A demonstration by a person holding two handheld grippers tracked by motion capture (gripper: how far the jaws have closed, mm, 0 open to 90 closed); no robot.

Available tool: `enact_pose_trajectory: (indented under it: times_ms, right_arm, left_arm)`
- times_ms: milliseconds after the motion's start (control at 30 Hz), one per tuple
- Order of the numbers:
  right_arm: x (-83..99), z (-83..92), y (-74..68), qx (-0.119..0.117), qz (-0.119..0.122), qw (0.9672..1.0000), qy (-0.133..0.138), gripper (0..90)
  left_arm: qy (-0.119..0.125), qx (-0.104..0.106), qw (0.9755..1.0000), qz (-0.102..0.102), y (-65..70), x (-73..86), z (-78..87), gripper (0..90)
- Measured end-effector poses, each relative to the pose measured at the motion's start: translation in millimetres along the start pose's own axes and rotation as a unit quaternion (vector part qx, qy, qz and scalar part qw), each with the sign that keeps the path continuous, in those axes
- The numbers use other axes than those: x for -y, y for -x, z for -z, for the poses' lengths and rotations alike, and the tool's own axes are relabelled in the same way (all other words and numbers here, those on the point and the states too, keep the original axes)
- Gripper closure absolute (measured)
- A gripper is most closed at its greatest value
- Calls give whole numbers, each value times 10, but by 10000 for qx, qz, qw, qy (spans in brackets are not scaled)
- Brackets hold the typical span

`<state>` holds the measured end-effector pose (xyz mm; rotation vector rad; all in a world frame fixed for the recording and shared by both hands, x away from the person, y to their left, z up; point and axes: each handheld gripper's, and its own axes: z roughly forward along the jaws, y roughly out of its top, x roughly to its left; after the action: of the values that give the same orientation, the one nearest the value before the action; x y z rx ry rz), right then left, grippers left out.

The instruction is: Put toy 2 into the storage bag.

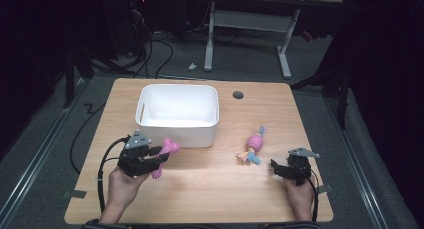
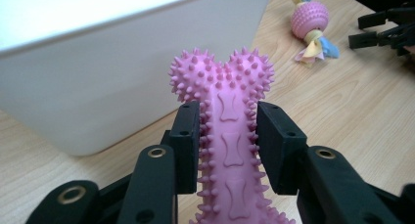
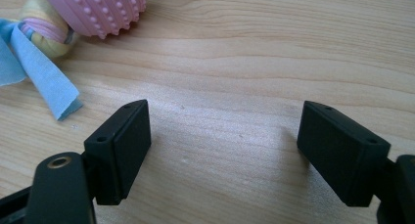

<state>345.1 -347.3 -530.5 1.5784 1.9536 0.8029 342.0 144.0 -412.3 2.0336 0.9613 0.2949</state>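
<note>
the lower end of the pink spiky bone toy (image 2: 226, 136) runs out of the bottom of the left gripper view, and in the high view part of its shaft is covered by the left gripper (image 1: 161, 158), so its full length is hard to make out. in the right gripper view the pink ball rope toy (image 3: 73, 13) is cut off at the top edge, with just its knot and a blue strip clear. the left hand (image 1: 121, 186) comes in from the bottom edge, just in front of the white bin (image 1: 178, 131), and points its gripper forward and to the right, toward the bin's front wall; its jaws are clamped on the bone toy's shaft, the knobbed end poking out close to that wall, though whether it touches i cannot tell. the right hand (image 1: 300, 196) sits well to the right of the bin, near the bench (image 1: 210, 189) edge, its right gripper (image 3: 222, 150) held low over bare wood with jaws wide apart and nothing between them. the rope toy lies on the bench to the right of the bin, between the bin and the right gripper. a round hole (image 1: 238, 95) sits just beyond the bin's far right corner.
</note>
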Motion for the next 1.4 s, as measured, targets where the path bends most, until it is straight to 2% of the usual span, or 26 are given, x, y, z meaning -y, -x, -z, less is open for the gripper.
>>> enact_pose_trajectory:
  times_ms: [133,200,333,667,767,900,1100,1267,1400]
  right_arm:
    - [1,1,0,-6,11,10000,-1,204]
    - [1,1,0,-8,12,10000,-1,204]
    - [1,1,-1,-13,17,10000,-1,204]
    - [1,1,-1,-13,18,10000,-1,204]
    - [1,1,-1,-13,17,10000,-2,204]
    - [1,1,-1,-13,18,10000,-1,204]
    - [1,1,-1,-15,17,10000,-2,204]
    - [1,1,-1,-15,19,10000,-2,204]
    - [1,1,-1,-18,19,10000,-2,204]
  left_arm:
    - [-21,27,10000,53,15,-75,44,628]
    - [-61,-5,10000,-26,35,-126,79,628]
    - [15,39,9999,-117,66,-236,144,628]
    - [47,76,9997,-249,17,-476,172,628]
    - [76,117,9997,-219,6,-544,165,628]
    - [87,105,9995,-296,-7,-647,162,628]
    - [139,149,9993,-304,-31,-762,125,627]
    - [113,130,9992,-375,-40,-900,50,627]
    - [151,188,9992,-326,-75,-984,4,626]
